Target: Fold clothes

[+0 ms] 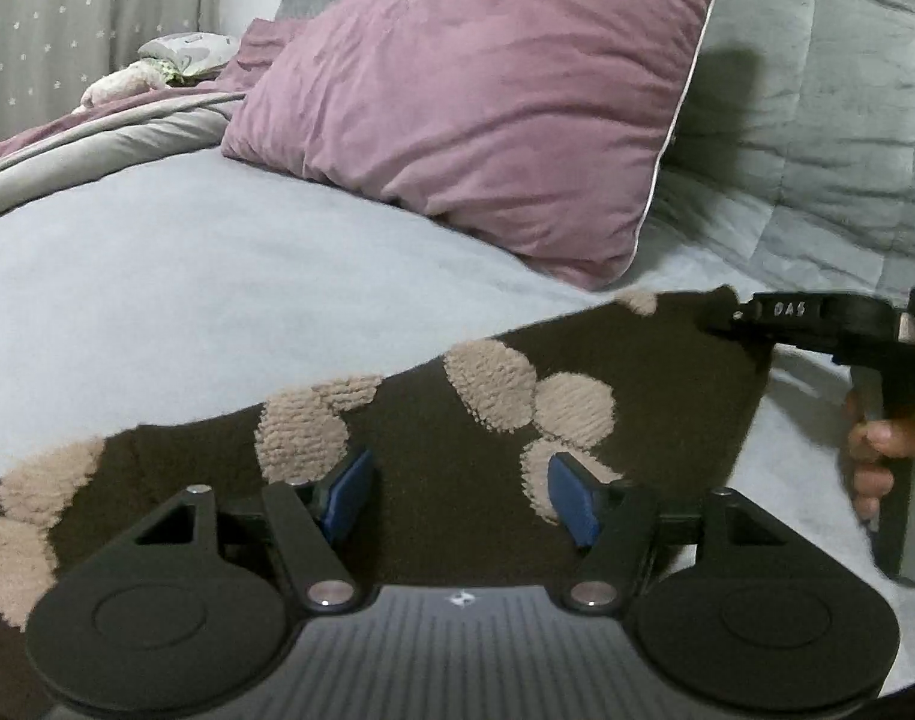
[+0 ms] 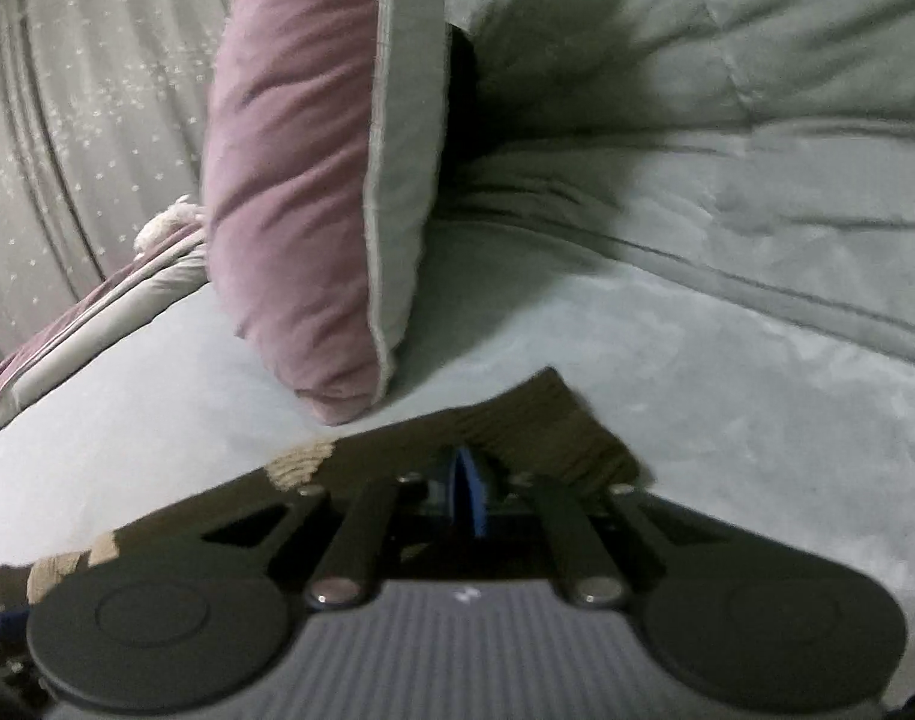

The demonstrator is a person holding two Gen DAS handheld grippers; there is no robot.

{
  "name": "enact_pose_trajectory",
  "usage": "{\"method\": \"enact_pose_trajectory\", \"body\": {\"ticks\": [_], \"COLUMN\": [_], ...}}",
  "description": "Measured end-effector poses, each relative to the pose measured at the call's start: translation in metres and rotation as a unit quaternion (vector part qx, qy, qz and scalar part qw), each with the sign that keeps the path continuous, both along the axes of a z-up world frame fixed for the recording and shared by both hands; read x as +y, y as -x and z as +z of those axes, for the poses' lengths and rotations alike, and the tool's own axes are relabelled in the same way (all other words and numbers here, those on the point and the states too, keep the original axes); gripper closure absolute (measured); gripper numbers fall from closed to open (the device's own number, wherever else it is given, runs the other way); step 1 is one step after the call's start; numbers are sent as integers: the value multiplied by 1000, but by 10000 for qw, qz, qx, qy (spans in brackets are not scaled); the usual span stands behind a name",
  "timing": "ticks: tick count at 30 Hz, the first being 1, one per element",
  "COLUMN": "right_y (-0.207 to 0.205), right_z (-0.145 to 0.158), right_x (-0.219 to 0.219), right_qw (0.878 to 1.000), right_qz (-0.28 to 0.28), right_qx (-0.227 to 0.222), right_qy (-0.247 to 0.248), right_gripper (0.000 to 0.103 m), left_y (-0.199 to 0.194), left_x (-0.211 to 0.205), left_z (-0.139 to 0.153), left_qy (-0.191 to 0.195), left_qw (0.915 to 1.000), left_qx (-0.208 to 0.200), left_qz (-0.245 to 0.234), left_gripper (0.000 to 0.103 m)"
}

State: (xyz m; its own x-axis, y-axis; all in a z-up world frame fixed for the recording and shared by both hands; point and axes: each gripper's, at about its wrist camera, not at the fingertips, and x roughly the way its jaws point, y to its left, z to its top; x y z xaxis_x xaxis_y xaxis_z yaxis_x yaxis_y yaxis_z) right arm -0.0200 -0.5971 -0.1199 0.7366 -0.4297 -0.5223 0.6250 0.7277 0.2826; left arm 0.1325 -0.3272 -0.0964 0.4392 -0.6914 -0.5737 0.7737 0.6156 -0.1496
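Left wrist view: left gripper (image 1: 460,495) spread above the sweater (image 1: 445,420), right gripper (image 1: 734,323) clamping its corner.

Home bedroom, made bed (image 1: 187,276), mauve pillow (image 1: 487,108), grey quilted headboard (image 1: 817,90), starry curtain (image 1: 85,18)

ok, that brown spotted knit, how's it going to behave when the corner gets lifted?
Probably floppy: the brown knit garment lies limp on the bed sheet. The fuzzy pile likely grips well in the right gripper, shut on its corner. It looks thick, so fairly heavy; the rest may drag.
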Motion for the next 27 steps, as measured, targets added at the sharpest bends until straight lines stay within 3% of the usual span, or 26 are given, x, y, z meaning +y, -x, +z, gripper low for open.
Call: {"method": "enact_pose_trajectory", "body": {"ticks": [3, 8, 13, 21, 27], "right_y": [0, -3, -12, -33, -34], "right_z": [8, 18, 25, 28, 29], "right_x": [17, 45, 84, 150, 189], "right_qw": [9991, 9952, 9856, 9575, 9281], "right_qz": [234, 687, 1368, 2511, 3271], "right_qx": [-34, -15, 98, 379, 566], "right_qy": [361, 697, 985, 1367, 1685], "right_gripper": [76, 74, 73, 73, 71], "left_y": [2, 0, -18, -55, -45], "left_x": [20, 60, 89, 104, 97], "left_z": [14, 30, 15, -12, -6], "left_qy": [119, -123, -578, -437, -544], "left_qw": [9996, 9956, 9896, 9900, 9886], "left_qx": [-168, -746, -872, -244, -489], "left_qz": [191, 554, 989, 1320, 1318], "left_gripper": [39, 39, 40, 37, 40]}}
